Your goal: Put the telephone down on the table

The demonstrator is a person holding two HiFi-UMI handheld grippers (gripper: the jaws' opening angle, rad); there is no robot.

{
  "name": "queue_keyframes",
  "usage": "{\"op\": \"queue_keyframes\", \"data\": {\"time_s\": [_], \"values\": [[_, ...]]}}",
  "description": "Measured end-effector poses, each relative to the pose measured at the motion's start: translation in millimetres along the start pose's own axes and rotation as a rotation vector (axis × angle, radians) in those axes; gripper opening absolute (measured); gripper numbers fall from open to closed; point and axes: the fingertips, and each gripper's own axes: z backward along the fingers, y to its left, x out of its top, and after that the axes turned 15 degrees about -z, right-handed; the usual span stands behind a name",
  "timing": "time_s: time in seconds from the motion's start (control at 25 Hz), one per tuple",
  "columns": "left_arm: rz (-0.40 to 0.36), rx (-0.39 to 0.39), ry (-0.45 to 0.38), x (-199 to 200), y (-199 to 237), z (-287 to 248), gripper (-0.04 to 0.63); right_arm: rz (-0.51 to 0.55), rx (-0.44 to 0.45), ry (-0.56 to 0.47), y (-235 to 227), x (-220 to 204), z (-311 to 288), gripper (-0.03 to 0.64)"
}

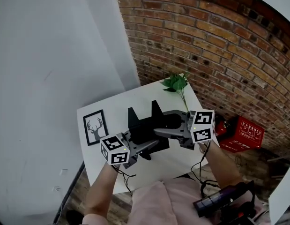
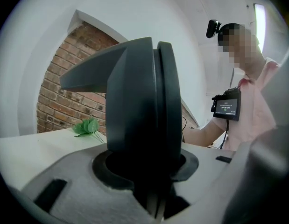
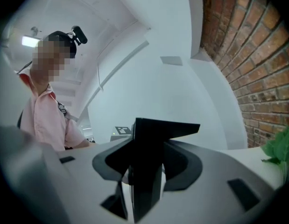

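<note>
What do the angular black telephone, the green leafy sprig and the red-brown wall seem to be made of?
The black telephone: probably moulded plastic, matt, with smooth dull faces and sharp edges. The green leafy sprig: possibly artificial, fabric or plastic; too small to tell. The red-brown wall: bare brick, rough, with visible mortar joints.

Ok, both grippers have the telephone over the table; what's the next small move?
Probably lower it straight down, both grippers together. The left gripper and right gripper each clamp the telephone, which seems to hang above the table between the deer picture and the green sprig.
</note>
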Motion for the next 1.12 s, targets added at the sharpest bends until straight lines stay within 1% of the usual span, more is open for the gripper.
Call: {"op": "queue_keyframes", "data": {"time_s": [0.2,0.4,0.72,0.96,1.12], "values": [[0.067,0.008,0.025,-30.7,10.1,-9.8,0.166,-0.076,0.009,0.029,-28.6,-21.8,2.2,0.187],[0.155,0.014,0.031,-63.6,14.3,-18.0,0.166,-0.160,0.002,0.068,-54.4,-49.9,3.5,0.187],[0.265,0.026,0.041,-114.9,21.5,-25.0,0.166,-0.248,-0.020,0.118,-89.9,-92.4,-0.1,0.195],[0.336,0.031,0.049,-139.8,24.5,-28.0,0.167,-0.302,-0.035,0.138,-108.3,-113.8,-1.8,0.199],[0.381,0.028,0.039,-152.0,25.5,-34.1,0.167,-0.330,-0.051,0.153,-118.7,-124.3,0.8,0.201]]}}
